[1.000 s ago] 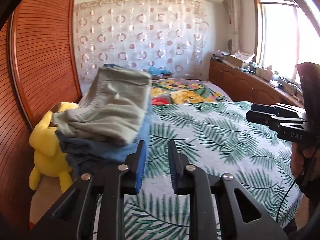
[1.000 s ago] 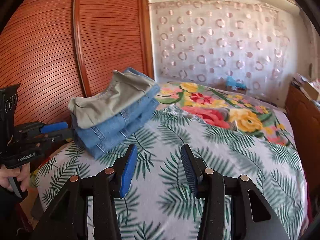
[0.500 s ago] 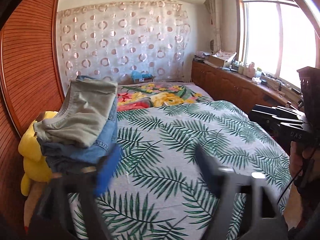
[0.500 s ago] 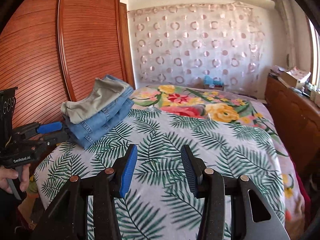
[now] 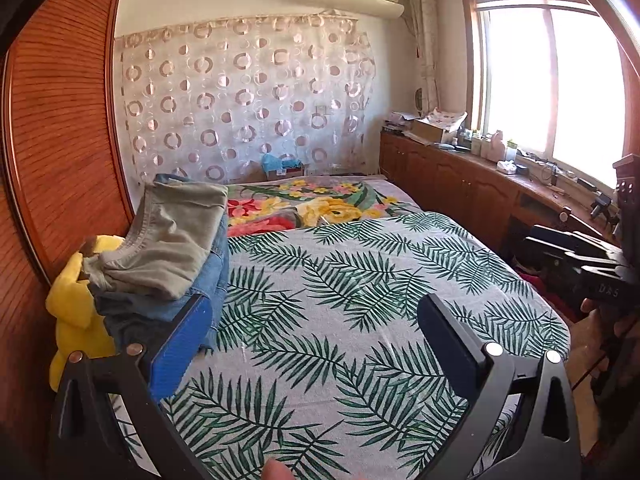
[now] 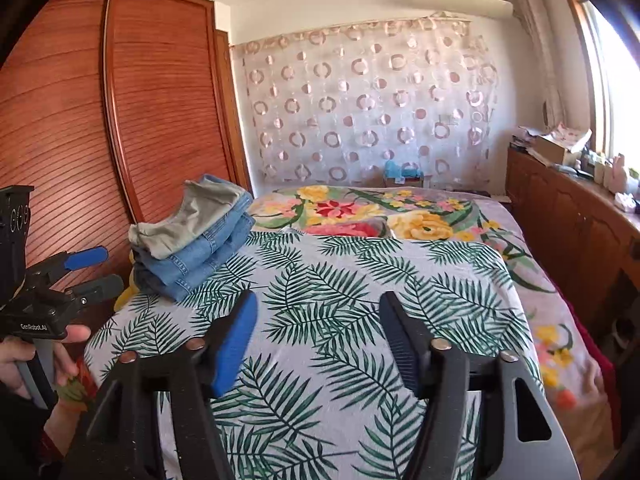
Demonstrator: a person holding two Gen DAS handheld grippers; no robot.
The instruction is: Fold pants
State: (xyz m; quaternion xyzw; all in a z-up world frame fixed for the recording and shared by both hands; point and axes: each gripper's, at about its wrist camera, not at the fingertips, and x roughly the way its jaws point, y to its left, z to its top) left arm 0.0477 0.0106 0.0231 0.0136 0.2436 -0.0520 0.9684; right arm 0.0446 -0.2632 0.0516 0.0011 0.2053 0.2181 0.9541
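Where the bed (image 6: 360,280) meets the wardrobe (image 6: 160,100), a stack of folded pants (image 6: 192,236) is seen at the bed's near left corner. Grey-green pants (image 5: 168,240) are laid on top, with blue jeans (image 6: 208,252) beneath them. In the right wrist view the stack's long axis is seen to run from its near end, beside the left tongs, up and away to the right toward the curtain (image 6: 360,112); the bunched end of the top pair is turned toward the camera. Whether that end is the waistband cannot be judged with certainty. A yellow plush toy (image 5: 76,312) is wedged between the stack and the wardrobe.

The left tongs (image 5: 316,344) have just been opened and are held wide apart over the leaf-print sheet (image 5: 360,300), nothing between them, the stack just beside the blue pad. The right tongs (image 6: 316,336) have also just been opened further and are held apart over the sheet, with nothing gripped, well clear of the stack.
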